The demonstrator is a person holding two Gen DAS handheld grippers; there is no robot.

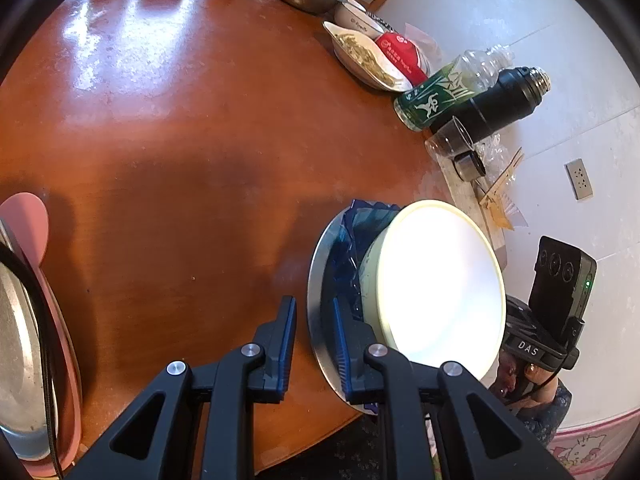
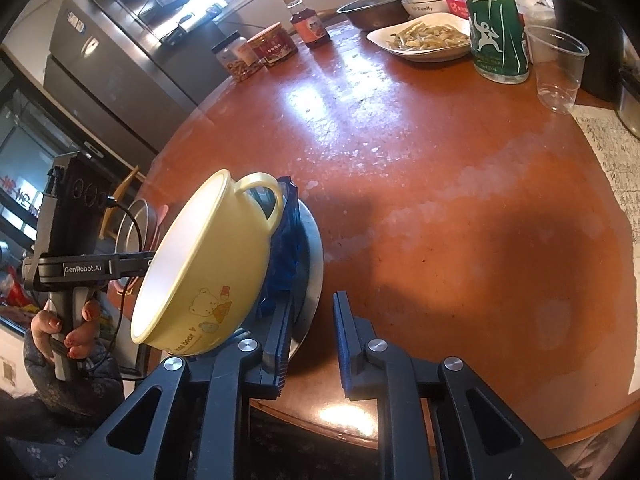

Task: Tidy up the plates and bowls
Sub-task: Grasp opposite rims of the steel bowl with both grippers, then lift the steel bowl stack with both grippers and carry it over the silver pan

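Observation:
A yellow bowl (image 2: 204, 264) with a handle and a bear print stands tilted on a blue glass dish (image 2: 286, 248), which lies in a round metal plate (image 2: 314, 264) at the table's near edge. In the left wrist view the bowl (image 1: 436, 280) shows its bright inside, with the blue dish (image 1: 344, 248) and the metal plate (image 1: 318, 292) beneath it. My left gripper (image 1: 314, 340) straddles the plate's rim with its jaws apart. My right gripper (image 2: 312, 336) also straddles the plate's rim, with its left finger (image 2: 280, 340) under the bowl; its jaws stand apart.
A metal plate on a pink plate (image 1: 36, 300) sits at the left edge. At the far side stand a steel bowl (image 2: 376, 10), a white bowl (image 2: 424, 4), a plate of food (image 2: 424, 38), a green bottle (image 2: 496, 28), a plastic cup (image 2: 558, 68), jars (image 2: 272, 44) and a black flask (image 1: 500, 98).

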